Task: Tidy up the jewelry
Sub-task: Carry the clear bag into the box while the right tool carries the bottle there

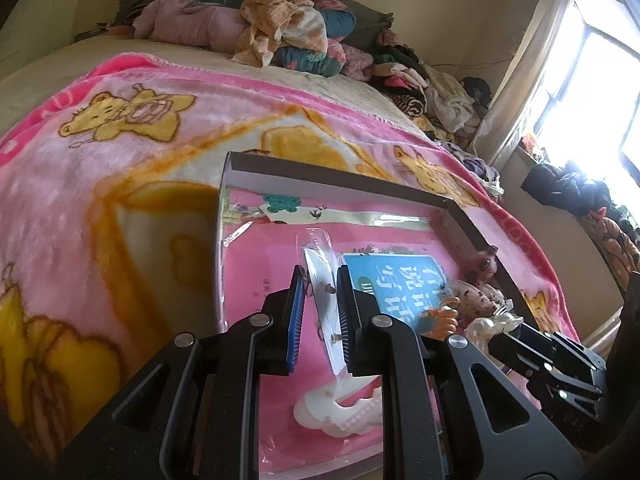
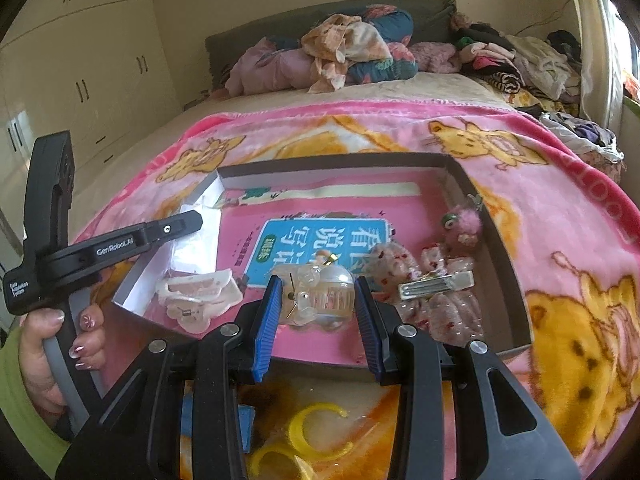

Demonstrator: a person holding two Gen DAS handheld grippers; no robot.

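both grippers hang over the shallow box (image 2: pixel 496 240) on the bed, mid-drop. the left gripper (image 1: pixel 320 312) has its jaws pinched on a clear earring packet (image 1: pixel 320 280); the right gripper (image 2: pixel 316 312) has its jaws partly closed around a clear hair clip (image 2: pixel 316 292). next, i judge: lower and release each inside. counted: one box, one book (image 2: pixel 320 240), one white claw clip (image 2: pixel 196 296).

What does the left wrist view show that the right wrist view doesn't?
Left wrist only: the left gripper shut on a clear earring packet, and the bright window.
Right wrist only: the right gripper around a clear hair claw, yellow rings, and the wardrobe.
Both: the box, the blue-titled book, the white clip.
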